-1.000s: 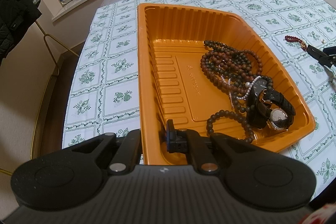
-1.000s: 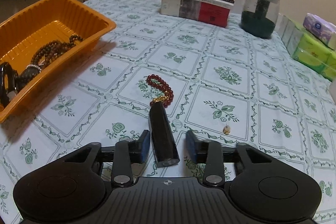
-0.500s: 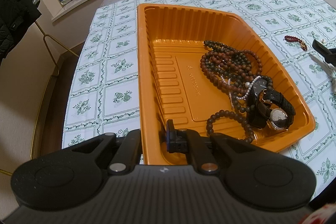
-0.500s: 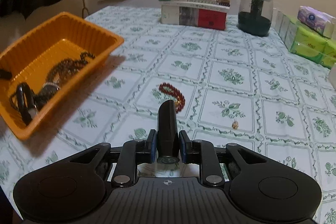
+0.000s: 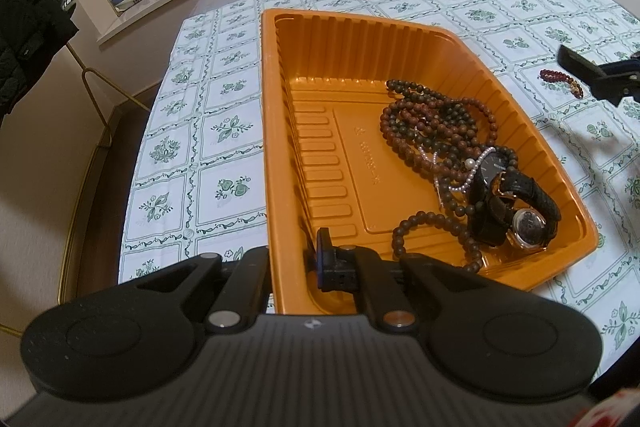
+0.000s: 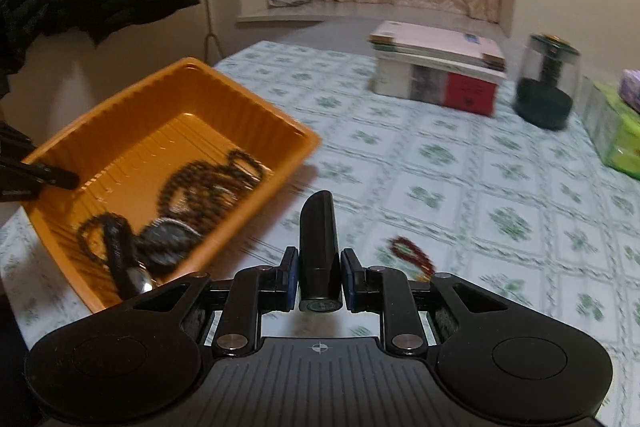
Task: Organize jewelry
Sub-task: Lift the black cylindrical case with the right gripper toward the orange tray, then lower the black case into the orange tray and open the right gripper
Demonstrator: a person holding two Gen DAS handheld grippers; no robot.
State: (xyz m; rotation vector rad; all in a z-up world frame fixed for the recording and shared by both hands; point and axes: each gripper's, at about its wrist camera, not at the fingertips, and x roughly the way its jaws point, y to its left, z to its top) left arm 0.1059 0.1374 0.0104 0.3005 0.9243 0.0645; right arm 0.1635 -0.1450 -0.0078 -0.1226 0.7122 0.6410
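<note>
A slim black tube (image 6: pixel 318 247), perhaps a lipstick or a small case, stands clamped between the two pads of the right gripper (image 6: pixel 319 281), its far end sticking out ahead of the fingertips and clear of the tablecloth (image 6: pixel 500 187). Ahead and to the left of that gripper sits the orange tray (image 6: pixel 256 107), open side up. Just beyond the fingertips and slightly right, a red bead bracelet (image 6: pixel 412 255) lies loose on the cloth; the picture is blurred there, so its details are hard to make out.

The left gripper (image 5: pixel 294 261) is pinched on the near wall of the tray (image 5: pixel 276 155), one finger outside the rim and one inside, steadying it. Ahead and to the right of it, inside the tray, lie a tangle of dark bead strands (image 5: pixel 432 123), a thin pearl chain (image 5: pixel 460 171), two watches (image 5: pixel 516 203) and a small bead loop (image 5: pixel 432 231).

Judging by this, most of the sorting looks done: several pieces are already gathered in the tray. What seems left is to put the black tube in and then fetch the red bracelet; whether any smaller piece remains on the table I cannot tell. The books (image 6: pixel 436 63), a dark jar (image 6: pixel 546 83) and green packs (image 6: pixel 612 135) at the far side look like bystanders.
</note>
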